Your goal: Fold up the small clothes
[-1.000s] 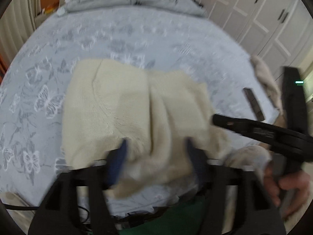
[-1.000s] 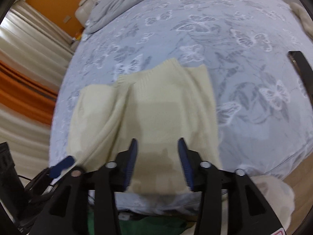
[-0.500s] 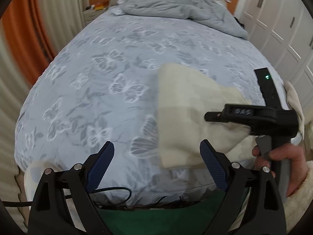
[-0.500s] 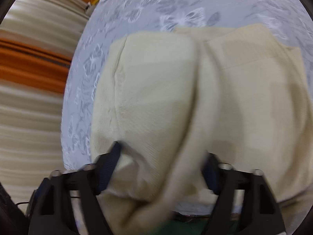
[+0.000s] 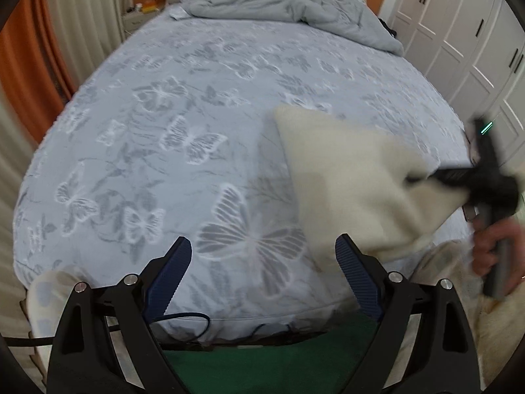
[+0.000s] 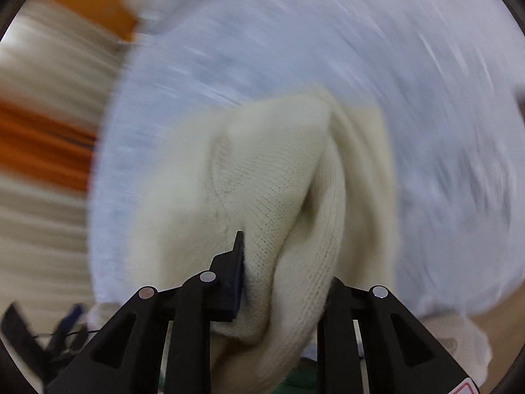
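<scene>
A folded cream knit garment point(image 5: 347, 180) lies near the bed's front right edge and is lifted at its right side. My right gripper point(image 6: 279, 282) is shut on the cream garment point(image 6: 282, 177), with bunched knit between its jaws; in the left wrist view it appears blurred at the right point(image 5: 472, 177). My left gripper point(image 5: 262, 272) is open and empty, low over the bed's front edge, left of the garment.
The bed point(image 5: 197, 98) has a grey butterfly-print cover. A crumpled grey duvet point(image 5: 288, 3) lies at the head. White wardrobe doors point(image 5: 466, 32) stand at the right, curtains point(image 5: 85, 19) at the left. A green mat point(image 5: 262, 358) lies below the bed's front edge.
My left gripper let go of the garment and drew back to the left, open. My right gripper closed on the garment and is pulling it up and rightward; its view is motion-blurred.
</scene>
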`<state>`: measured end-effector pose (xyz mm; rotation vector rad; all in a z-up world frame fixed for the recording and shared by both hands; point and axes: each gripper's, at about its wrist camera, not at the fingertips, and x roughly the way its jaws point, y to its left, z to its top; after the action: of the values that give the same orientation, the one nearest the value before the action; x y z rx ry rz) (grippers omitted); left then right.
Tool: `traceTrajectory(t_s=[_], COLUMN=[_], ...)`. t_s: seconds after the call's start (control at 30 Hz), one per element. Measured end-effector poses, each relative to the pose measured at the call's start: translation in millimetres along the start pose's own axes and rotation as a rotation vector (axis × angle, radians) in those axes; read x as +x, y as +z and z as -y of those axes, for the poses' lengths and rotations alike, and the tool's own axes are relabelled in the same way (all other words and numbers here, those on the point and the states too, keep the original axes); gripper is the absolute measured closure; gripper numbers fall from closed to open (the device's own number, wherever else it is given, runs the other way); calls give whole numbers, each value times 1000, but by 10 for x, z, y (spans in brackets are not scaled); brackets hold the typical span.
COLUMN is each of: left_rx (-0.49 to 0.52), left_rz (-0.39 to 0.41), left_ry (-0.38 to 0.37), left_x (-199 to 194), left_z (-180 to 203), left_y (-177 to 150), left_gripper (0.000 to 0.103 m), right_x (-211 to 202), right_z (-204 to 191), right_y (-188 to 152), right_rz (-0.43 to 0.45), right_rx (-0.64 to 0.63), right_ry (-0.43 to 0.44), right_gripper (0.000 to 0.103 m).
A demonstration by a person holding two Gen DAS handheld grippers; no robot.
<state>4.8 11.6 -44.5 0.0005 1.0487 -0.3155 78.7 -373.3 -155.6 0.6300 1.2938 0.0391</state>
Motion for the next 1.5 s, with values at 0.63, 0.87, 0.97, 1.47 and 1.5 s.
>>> traceTrajectory(t_s=[0.63,0.87,0.97,1.47,1.5], left_rx=[302,196,206,114,93], left_rz=[-115,-196,-229,-96,-90], left_ry=[55,2,10,-54,-40], left_x=[736,926,1032,226,206], left_z=[711,599,664,334,306], left_y=[-175,-44,-50,99,148], left_gripper=[20,48,48,33,33], right_x=[-167,-934,-294,-877,-798], right_z=[-325,-338,77,-500,-721], right_y=[-88,-41,-10,-305,-361], right_rz=[52,247,66,196,165], right_rx=[-100,-121,-56,-182,-244], right_ry=[-3,23,-170,-115,-73], right_gripper=[87,89,89,92,93])
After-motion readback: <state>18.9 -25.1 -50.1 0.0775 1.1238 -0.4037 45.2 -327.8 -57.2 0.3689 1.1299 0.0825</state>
